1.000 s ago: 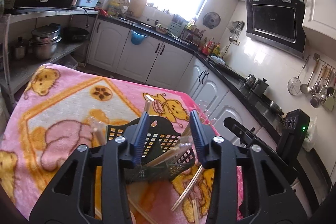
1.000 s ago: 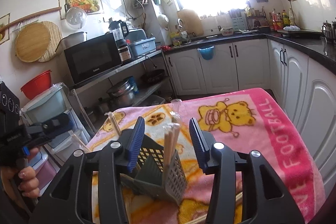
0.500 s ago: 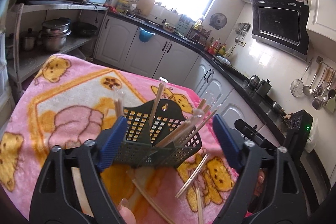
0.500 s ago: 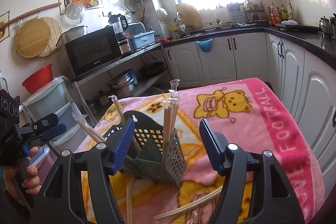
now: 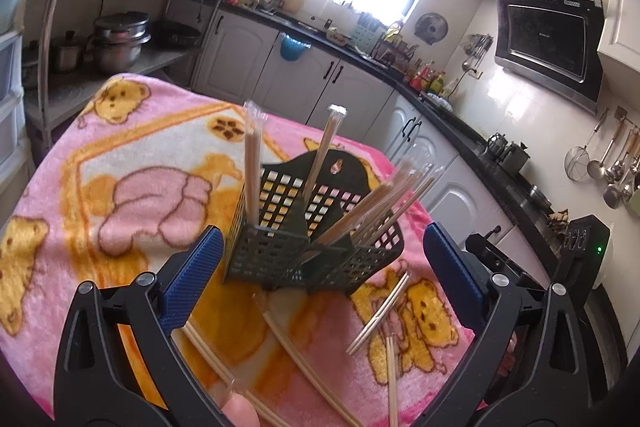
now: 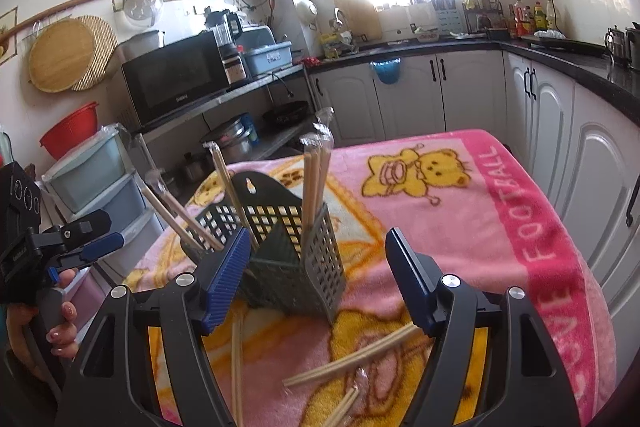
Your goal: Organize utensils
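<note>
A dark green perforated utensil holder (image 5: 304,247) stands upright on a table covered by a pink teddy-bear blanket (image 5: 132,187). Wrapped pairs of wooden chopsticks (image 5: 253,167) stand in its compartments: some nearly upright, others leaning out toward the holder's right side in the left wrist view. More loose chopsticks (image 5: 378,311) lie flat on the blanket in front of the holder.

The left gripper (image 5: 316,279) has just been opening; its blue fingers (image 5: 192,279) now stand wide on either side of the holder, touching nothing and holding nothing. The right gripper (image 6: 314,277) has likewise just been opening. Its left finger (image 6: 224,279) sits just beside the holder's near corner, possibly in front of it, and the other finger is well clear; nothing is gripped. A hand (image 6: 60,323) holding the left gripper's handle shows at the right wrist view's left edge.
</note>
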`<state>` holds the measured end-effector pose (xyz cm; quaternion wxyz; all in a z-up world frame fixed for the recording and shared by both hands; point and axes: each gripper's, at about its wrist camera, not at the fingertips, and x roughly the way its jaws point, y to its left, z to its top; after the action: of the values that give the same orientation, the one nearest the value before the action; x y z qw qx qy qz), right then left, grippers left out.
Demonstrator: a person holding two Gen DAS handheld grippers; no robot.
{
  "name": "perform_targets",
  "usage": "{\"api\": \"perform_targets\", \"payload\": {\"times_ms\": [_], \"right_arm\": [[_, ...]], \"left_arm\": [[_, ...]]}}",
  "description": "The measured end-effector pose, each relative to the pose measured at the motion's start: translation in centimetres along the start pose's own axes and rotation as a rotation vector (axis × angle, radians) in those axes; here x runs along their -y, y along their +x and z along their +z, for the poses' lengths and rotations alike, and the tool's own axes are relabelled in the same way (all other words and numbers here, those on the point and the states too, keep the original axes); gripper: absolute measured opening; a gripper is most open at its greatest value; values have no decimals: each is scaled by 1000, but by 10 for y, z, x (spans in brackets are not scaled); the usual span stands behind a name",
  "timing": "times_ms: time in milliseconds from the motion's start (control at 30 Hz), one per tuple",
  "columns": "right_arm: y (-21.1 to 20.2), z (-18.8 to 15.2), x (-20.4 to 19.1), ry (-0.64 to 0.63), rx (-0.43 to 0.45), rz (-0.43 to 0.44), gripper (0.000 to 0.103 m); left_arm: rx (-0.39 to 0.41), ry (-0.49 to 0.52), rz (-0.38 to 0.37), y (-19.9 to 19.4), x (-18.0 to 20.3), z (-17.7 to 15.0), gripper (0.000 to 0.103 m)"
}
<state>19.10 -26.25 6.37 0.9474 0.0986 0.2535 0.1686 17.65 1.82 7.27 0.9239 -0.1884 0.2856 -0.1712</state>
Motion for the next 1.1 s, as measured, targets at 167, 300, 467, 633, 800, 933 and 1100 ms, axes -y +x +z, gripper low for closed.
{"api": "perform_targets", "payload": {"times_ms": [167,300,467,633,800,933,1100], "right_arm": [[3,-11,6,6,-35,-13,67],[5,-21,13,12,-65,-25,67],[7,-30,23,15,-95,-39,67],[9,-38,33,32,-120,-57,67],[13,-44,44,58,-146,-85,67],[18,-48,52,72,-167,-100,67],[25,-52,58,79,-190,-110,67]], "left_arm": [[-38,-10,16,9,-5,-10,92],[-72,-20,24,18,-7,-18,92],[-104,-24,39,27,-10,-27,92],[-138,-31,55,37,-14,-33,92],[-171,-25,78,49,-14,-43,92],[-205,-28,86,60,-15,-50,92],[-251,-32,91,76,-16,-59,92]]}}
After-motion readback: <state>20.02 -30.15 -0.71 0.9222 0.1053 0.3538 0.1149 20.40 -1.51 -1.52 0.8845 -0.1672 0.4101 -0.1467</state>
